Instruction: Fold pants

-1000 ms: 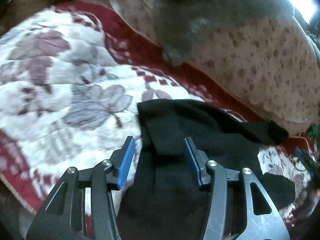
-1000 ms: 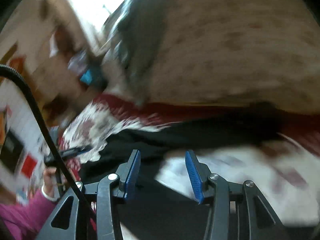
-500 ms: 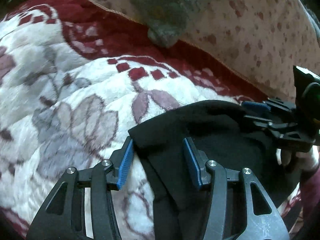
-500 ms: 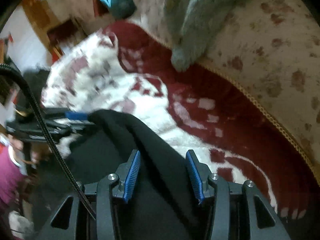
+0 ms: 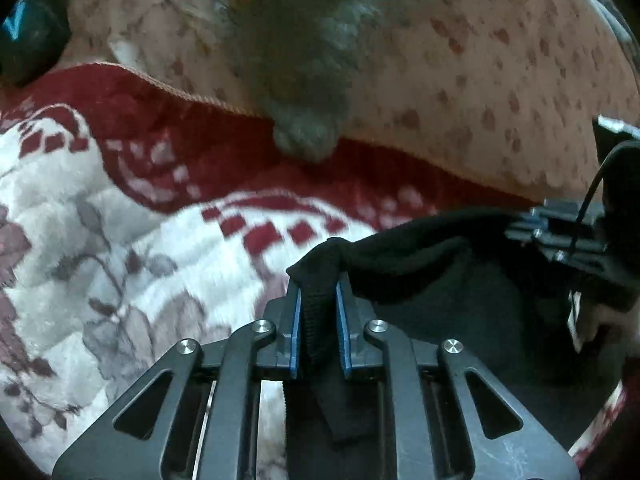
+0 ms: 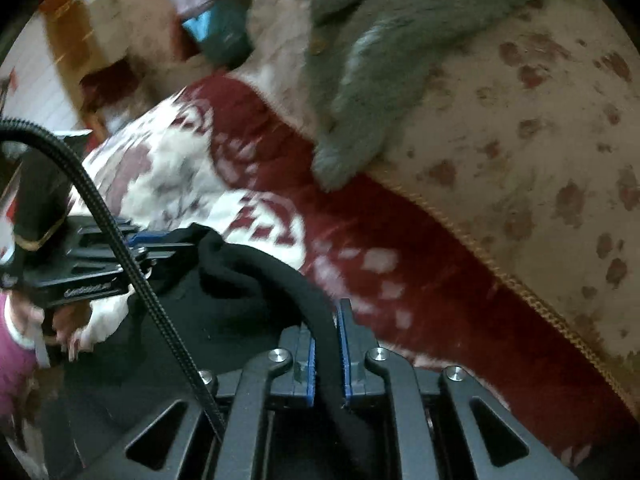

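The black pants [image 5: 420, 264] lie on a white and red flowered blanket [image 5: 120, 240]. My left gripper [image 5: 318, 292] is closing its jaws, and the blue pads press on a ribbed fold at the pants' left corner, which is pulled up. In the right wrist view my right gripper [image 6: 326, 328] is closing too, with its pads pinching a thick rolled edge of the pants [image 6: 248, 276]. That edge runs taut between the two grippers. The right gripper [image 5: 524, 220] shows at the right of the left view, and the left gripper [image 6: 172, 242] at the left of the right view.
A beige spotted cushion [image 5: 480, 60] rises behind the blanket, with a grey fluffy cloth [image 5: 296, 60] draped down over it. A black cable [image 6: 100, 200] crosses the right view's left side. A person's hand and pink sleeve [image 6: 16, 360] hold the left gripper. A teal object [image 6: 220, 28] lies far back.
Both grippers went from open to closed on the pants' edge. The left one slid up to the corner of the cloth; the right one swung in over the blanket and settled on the edge.
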A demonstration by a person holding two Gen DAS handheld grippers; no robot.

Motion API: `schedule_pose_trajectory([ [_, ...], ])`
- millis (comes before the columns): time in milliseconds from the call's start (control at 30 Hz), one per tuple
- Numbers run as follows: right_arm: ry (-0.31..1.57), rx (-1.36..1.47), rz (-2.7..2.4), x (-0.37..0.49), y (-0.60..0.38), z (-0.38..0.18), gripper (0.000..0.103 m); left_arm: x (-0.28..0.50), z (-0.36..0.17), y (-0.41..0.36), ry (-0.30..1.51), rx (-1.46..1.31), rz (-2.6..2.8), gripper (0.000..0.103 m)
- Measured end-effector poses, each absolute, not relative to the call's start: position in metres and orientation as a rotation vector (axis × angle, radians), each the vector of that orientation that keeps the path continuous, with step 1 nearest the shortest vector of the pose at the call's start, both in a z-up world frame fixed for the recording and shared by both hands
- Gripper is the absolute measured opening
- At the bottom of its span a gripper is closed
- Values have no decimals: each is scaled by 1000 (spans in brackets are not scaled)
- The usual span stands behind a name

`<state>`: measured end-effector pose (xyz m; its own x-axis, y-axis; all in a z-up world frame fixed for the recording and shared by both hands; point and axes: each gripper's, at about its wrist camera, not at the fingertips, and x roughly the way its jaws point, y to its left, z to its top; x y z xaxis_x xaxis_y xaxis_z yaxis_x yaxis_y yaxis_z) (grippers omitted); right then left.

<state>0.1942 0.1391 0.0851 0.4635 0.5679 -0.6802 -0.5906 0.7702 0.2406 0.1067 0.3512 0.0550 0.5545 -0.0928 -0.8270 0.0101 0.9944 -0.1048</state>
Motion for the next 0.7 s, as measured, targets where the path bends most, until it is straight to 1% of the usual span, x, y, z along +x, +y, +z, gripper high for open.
schedule_pose_trajectory([
  [67, 853, -12, 688, 203, 145, 77, 8, 113, 51, 353, 994, -101, -16, 14],
  [167, 963, 9, 673, 214, 156, 51, 9, 114, 37, 356, 1023, -122, 30, 14],
  [200, 953, 30, 677, 212, 151, 54, 10, 113, 35, 357, 1029, -138, 38, 14],
  [267, 957, 133, 707, 208, 133, 67, 17, 107, 37, 358, 1033, -154, 44, 16],
  [300, 960, 182, 718, 204, 121, 73, 19, 103, 42, 358, 1026, -144, 67, 19],
  [367, 924, 257, 721, 187, 89, 88, 27, 90, 58, 358, 985, -132, 112, 19],
  [400, 888, 288, 714, 171, 65, 98, 28, 82, 67, 357, 960, -137, 120, 19],
  [433, 862, 314, 707, 156, 42, 103, 30, 75, 75, 356, 941, -141, 120, 21],
  [467, 846, 335, 696, 142, 23, 106, 33, 65, 86, 351, 919, -146, 104, 26],
  [500, 828, 362, 657, 124, -6, 108, 34, 59, 93, 347, 907, -154, 87, 35],
  [533, 817, 384, 614, 109, -30, 108, 36, 53, 99, 342, 897, -165, 65, 40],
  [567, 805, 418, 556, 90, -63, 107, 38, 45, 105, 333, 887, -178, 32, 48],
  [600, 799, 438, 525, 80, -83, 105, 39, 42, 109, 326, 882, -186, 8, 50],
  [667, 800, 464, 397, 54, -134, 98, 43, 37, 114, 306, 888, -196, -38, 50],
  [700, 805, 461, 343, 46, -152, 97, 43, 39, 114, 296, 898, -209, -61, 50],
])
